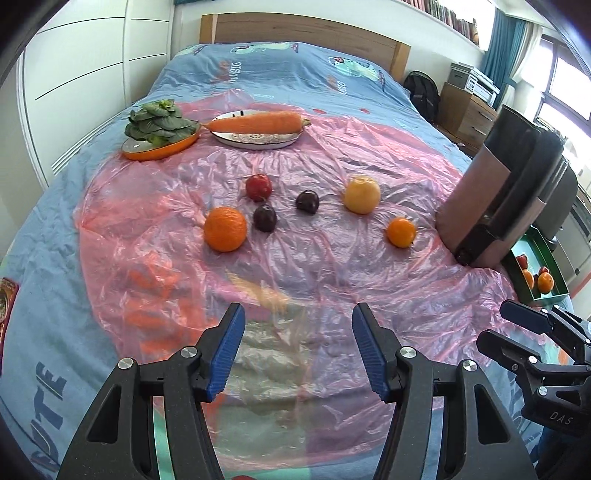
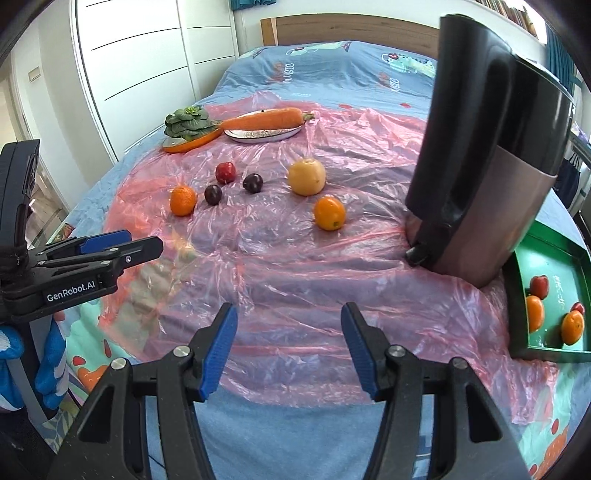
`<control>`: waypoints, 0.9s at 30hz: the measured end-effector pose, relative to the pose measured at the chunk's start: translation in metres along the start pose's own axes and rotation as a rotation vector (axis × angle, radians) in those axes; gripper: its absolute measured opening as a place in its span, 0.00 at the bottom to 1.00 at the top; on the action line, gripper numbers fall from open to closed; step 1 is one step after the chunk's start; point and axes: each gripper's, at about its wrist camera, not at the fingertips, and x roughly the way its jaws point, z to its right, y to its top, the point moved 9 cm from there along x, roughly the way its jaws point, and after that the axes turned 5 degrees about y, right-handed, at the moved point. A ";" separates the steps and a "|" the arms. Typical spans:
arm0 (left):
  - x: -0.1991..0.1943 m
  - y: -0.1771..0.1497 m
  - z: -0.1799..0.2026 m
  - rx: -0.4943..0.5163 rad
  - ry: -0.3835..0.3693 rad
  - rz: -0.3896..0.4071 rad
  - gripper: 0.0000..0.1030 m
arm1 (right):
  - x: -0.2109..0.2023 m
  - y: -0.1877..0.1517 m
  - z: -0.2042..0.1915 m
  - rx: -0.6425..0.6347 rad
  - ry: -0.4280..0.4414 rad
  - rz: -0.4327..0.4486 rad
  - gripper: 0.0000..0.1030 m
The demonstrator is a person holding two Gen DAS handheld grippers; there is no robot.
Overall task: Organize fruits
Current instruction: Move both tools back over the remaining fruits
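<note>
both our left gripper (image 1: 298,350) and right gripper (image 2: 289,349) hang wide and empty low in frame, ready for the loose small round orange fruit (image 2: 329,213) bound for the green rectangular tray (image 2: 517,295) at right.

A bed (image 1: 288,70) with a blue printed cover fills the room, its wooden headboard (image 1: 303,31) against a white wall. White wardrobe doors (image 1: 92,55) run along the bed's left edge. Past the right edge stand a wooden chest of drawers (image 1: 467,110) with a printer (image 1: 474,81) on top, a dark backpack (image 1: 423,92), teal curtains (image 1: 504,40) and a bright window (image 1: 565,85). A bookshelf (image 1: 450,13) hangs high on the wall. Daylight fills the room.
</note>
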 end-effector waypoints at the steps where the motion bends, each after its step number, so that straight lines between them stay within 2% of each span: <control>1: 0.001 0.000 -0.006 -0.008 0.007 0.001 0.53 | 0.003 0.002 -0.003 -0.002 0.004 0.001 0.83; 12: 0.018 0.010 -0.061 -0.109 0.060 0.004 0.55 | 0.034 0.027 -0.011 -0.022 0.024 0.014 0.83; 27: 0.077 0.046 -0.063 -0.089 0.073 -0.016 0.55 | 0.081 0.075 0.025 -0.033 -0.027 0.034 0.81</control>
